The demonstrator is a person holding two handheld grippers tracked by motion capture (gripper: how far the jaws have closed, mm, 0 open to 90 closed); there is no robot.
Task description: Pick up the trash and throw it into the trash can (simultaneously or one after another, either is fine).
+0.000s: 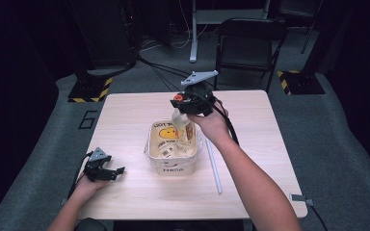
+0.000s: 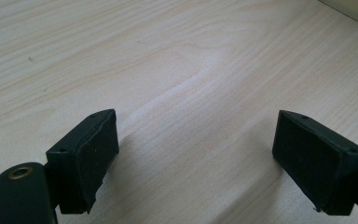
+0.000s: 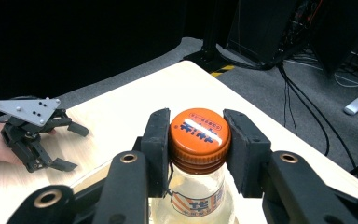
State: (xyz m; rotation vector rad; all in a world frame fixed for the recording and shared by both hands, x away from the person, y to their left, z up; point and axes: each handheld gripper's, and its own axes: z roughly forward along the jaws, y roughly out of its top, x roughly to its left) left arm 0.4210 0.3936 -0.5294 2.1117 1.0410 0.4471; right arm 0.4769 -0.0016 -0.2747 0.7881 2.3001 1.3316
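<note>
— Pale wood-grain table (image 1: 135,120) in a dark room, grey carpet underneath, a folding chair (image 1: 250,45) behind it, black-and-yellow striped stand feet at both far corners and cables trailing over the floor. How far along does the work look?

— Midway, I'd judge. The right gripper (image 3: 198,149) has its jaws closed on the orange cap (image 3: 199,133) of a clear bottle (image 1: 183,126), gripping it at the neck, and holds it tilted over the white tub (image 1: 171,166) in the middle of the table.

— Is the bottle in the tub or out?

— Its lower end sits at the tub's far right corner, inside the rim as far as I can tell; whether it rests on anything I can't make out. Other wrapped items lie in the tub. So the grip is made; the carry or the set-down is what's left.

— And the other hand?

— The left gripper (image 2: 196,154) rests low near the table's front left edge, jaws spread wide with nothing between them, well apart from the tub. A thin white rod (image 1: 214,166) lies just right of the tub
</note>
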